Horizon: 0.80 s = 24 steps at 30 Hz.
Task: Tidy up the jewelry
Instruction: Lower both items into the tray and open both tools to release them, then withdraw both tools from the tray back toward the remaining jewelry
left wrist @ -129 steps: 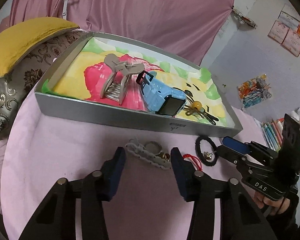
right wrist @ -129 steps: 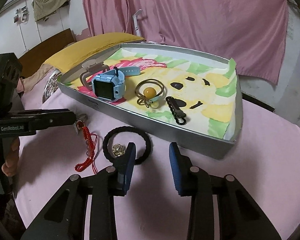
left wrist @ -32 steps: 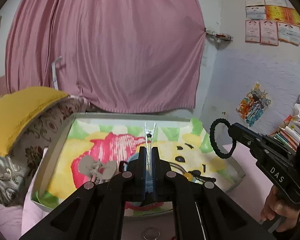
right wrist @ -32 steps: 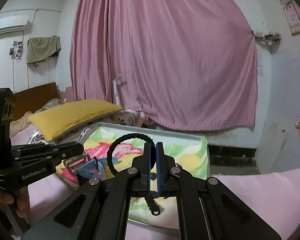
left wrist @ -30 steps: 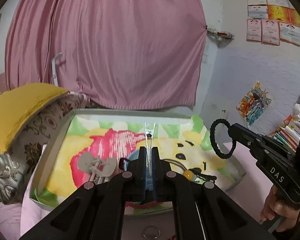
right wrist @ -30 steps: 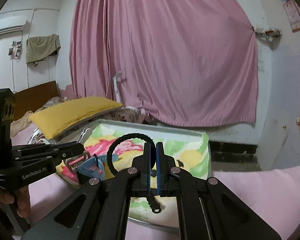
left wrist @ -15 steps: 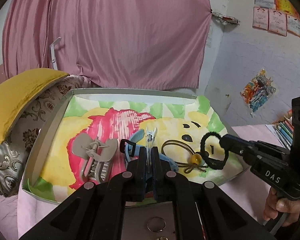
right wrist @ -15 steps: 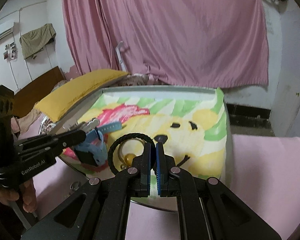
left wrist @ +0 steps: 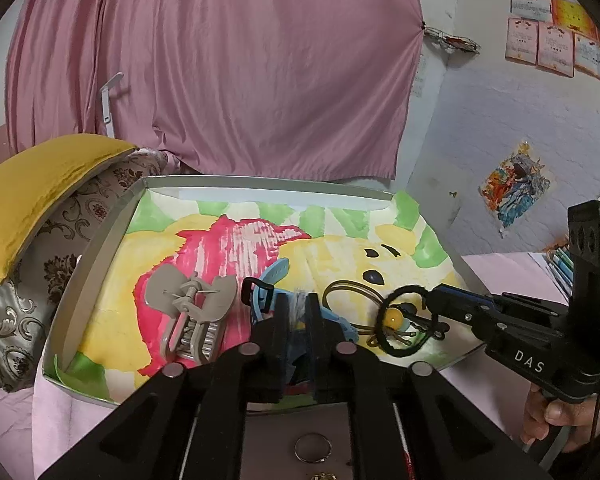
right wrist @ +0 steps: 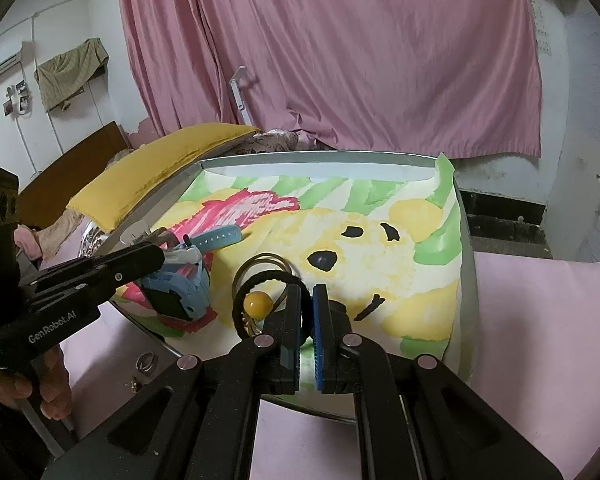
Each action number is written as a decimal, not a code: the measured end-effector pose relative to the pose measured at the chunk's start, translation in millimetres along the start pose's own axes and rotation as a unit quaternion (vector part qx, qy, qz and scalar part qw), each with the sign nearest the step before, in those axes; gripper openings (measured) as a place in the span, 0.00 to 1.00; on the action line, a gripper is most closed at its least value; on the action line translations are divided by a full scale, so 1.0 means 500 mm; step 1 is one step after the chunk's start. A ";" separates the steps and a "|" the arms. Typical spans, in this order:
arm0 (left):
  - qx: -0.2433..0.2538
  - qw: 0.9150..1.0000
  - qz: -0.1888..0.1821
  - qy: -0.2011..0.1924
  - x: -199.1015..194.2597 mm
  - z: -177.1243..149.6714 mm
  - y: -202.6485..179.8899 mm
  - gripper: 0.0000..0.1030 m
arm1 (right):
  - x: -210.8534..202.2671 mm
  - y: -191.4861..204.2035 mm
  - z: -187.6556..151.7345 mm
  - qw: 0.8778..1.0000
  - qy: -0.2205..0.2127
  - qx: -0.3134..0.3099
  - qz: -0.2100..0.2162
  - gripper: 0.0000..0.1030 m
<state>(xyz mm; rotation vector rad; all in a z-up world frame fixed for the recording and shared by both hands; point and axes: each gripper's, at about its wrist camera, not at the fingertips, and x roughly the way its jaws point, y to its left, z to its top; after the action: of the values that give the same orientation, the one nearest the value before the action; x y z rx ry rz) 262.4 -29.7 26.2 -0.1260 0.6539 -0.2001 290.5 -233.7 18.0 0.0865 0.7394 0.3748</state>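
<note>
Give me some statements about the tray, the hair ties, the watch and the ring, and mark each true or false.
1. The right claw holds a black hair tie over the tray. True.
2. The blue watch lies on the pink cloth outside the tray. False: it lies inside the tray.
3. A ring lies on the pink cloth in front of the tray. True.
4. The grey hair clip hangs from the black hair tie. False: it rests in the tray, apart from the tie, on the other side of the watch.
</note>
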 end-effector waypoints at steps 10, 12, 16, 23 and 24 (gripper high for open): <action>-0.029 0.999 -0.002 -0.041 -0.040 -0.005 0.022 0.44 | -0.055 0.010 -0.011 0.998 -0.052 -0.015 -0.019 0.58; -0.032 0.998 0.003 -0.060 -0.061 -0.009 0.024 0.57 | -0.070 0.011 -0.015 0.998 -0.066 -0.016 -0.019 0.59; -0.029 0.995 0.018 -0.098 -0.102 -0.021 0.023 0.85 | -0.102 0.013 -0.029 0.996 -0.088 -0.015 -0.019 0.87; -0.015 0.991 0.005 -0.136 -0.170 -0.059 0.012 0.99 | -0.193 0.036 -0.061 0.985 -0.167 -0.033 -0.024 0.98; -0.011 0.990 0.003 -0.140 -0.179 -0.064 0.009 0.99 | -0.204 0.040 -0.066 0.983 -0.176 -0.037 -0.024 0.98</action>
<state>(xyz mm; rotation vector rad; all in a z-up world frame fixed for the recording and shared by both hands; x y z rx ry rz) 174.0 -6.7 52.9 -0.1693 0.3777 -0.1648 193.4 -253.6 63.1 0.0616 0.3769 0.3299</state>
